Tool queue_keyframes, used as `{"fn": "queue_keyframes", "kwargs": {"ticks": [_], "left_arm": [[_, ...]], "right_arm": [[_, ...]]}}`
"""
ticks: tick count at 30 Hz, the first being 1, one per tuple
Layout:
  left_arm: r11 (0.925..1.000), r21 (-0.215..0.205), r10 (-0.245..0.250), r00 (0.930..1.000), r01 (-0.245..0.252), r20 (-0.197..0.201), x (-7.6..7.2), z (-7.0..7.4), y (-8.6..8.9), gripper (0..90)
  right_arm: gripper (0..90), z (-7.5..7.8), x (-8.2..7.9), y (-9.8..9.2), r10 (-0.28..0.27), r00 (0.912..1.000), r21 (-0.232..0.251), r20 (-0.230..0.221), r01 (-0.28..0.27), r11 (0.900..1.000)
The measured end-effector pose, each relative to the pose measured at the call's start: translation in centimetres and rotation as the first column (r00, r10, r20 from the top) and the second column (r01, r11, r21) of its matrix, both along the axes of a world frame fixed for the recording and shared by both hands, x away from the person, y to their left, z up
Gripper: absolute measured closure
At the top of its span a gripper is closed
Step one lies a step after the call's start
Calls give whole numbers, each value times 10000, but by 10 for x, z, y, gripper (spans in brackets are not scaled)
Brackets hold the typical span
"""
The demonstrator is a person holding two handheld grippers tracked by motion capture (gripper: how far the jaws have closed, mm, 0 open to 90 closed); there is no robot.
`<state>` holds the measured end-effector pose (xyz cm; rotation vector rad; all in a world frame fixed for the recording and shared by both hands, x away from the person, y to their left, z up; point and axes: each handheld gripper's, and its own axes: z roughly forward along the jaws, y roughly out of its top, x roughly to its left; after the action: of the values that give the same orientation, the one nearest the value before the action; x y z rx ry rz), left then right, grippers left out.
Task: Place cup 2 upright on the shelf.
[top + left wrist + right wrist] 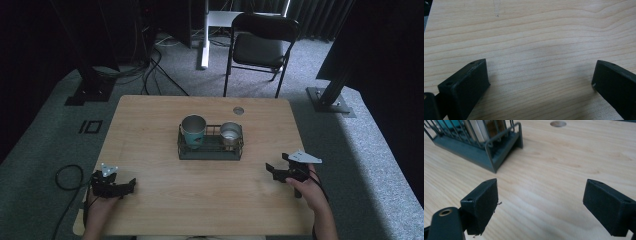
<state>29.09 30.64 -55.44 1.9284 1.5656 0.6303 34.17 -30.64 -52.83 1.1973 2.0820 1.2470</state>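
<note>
A dark wire rack [210, 148] stands at the middle of the wooden table [150, 125]. In its left half stands a teal metal cup [193, 131], in its right half a shorter silver cup [230, 133]. My left gripper [131, 185] lies low over the table's front left, open, with bare wood between its jaws [539, 75]. My right gripper [270, 170] hovers at the front right, open and holding nothing [541, 197]. In the right gripper view the rack's corner [491, 152] sits at the upper left, apart from the jaws.
A round cable hole [238, 110] sits near the table's far edge. Beyond the table stand a black folding chair [260, 45], dark stand bases [332, 97] and floor cables [150, 70]. A cable loop [67, 177] trails off the left gripper.
</note>
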Motion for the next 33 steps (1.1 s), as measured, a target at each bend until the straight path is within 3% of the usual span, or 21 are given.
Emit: {"fn": "queue_keyframes", "kwargs": {"ticks": [6, 14, 23, 30, 33], "left_arm": [[10000, -7, 1, 10000, -1, 5, 0, 0, 0, 14], [10000, -1, 5, 10000, -5, -8, 0, 0, 0, 14], [10000, -1, 4, 10000, -4, -8, 0, 0, 0, 14], [10000, -2, 4, 10000, -4, -6, 0, 0, 0, 14], [10000, 8, -2, 10000, 2, -12, 0, 0, 0, 14]], "right_arm": [[126, -4, -13, -5, -266, 9995, -254, -190, 261, 9993], [126, -10, -32, -14, -1023, 9943, -706, -307, 1000, 9925], [124, -12, -50, -15, -1228, 9914, -774, -448, 1191, 9899], [123, -19, -59, -12, -1587, 9842, -1206, -779, 1487, 9815], [123, -22, -59, -12, -1734, 9812, -1151, -842, 1633, 9798]]}}
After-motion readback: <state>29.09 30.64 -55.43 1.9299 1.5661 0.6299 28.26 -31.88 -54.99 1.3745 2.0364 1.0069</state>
